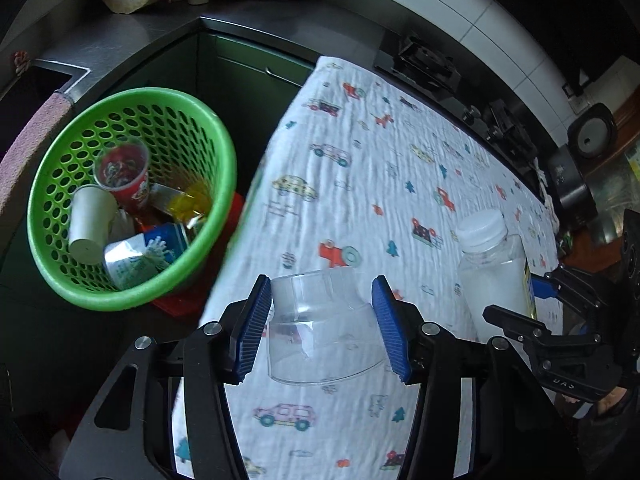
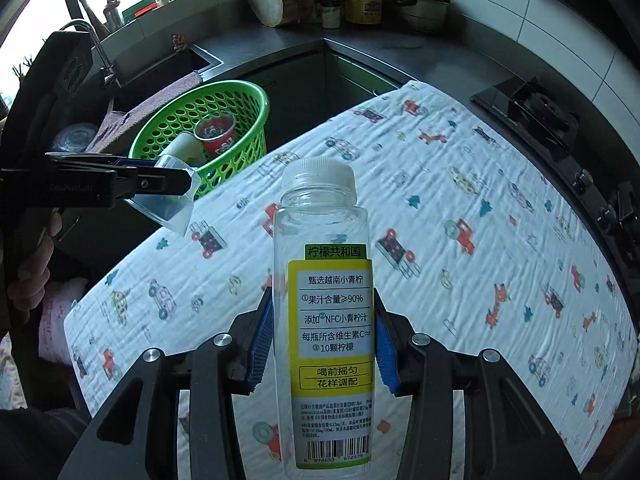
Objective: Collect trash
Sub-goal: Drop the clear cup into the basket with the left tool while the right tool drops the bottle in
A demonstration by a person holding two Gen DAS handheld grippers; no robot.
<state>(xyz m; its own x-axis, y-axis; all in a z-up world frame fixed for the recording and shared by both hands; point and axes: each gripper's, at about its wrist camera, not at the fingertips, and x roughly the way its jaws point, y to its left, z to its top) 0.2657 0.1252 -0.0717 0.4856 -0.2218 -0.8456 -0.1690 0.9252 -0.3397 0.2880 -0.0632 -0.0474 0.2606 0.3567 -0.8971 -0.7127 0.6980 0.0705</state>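
My left gripper [image 1: 322, 320] is shut on a clear plastic cup [image 1: 320, 332] and holds it above the left edge of the cloth-covered table [image 1: 360, 184]. The cup also shows in the right wrist view [image 2: 170, 204]. My right gripper [image 2: 322, 344] is shut on an empty clear bottle [image 2: 324, 320] with a white cap and a yellow label, held upright above the table; it also shows in the left wrist view [image 1: 494, 264]. A green basket [image 1: 132, 196] left of the table holds a red cup [image 1: 124, 176], a white paper cup [image 1: 90, 224] and wrappers.
A sink [image 2: 160, 64] with a pink towel [image 2: 144, 112] lies behind the basket. Bottles and a pot [image 2: 420, 4] stand on the dark counter. A gas stove [image 2: 532, 112] runs along the table's far right side.
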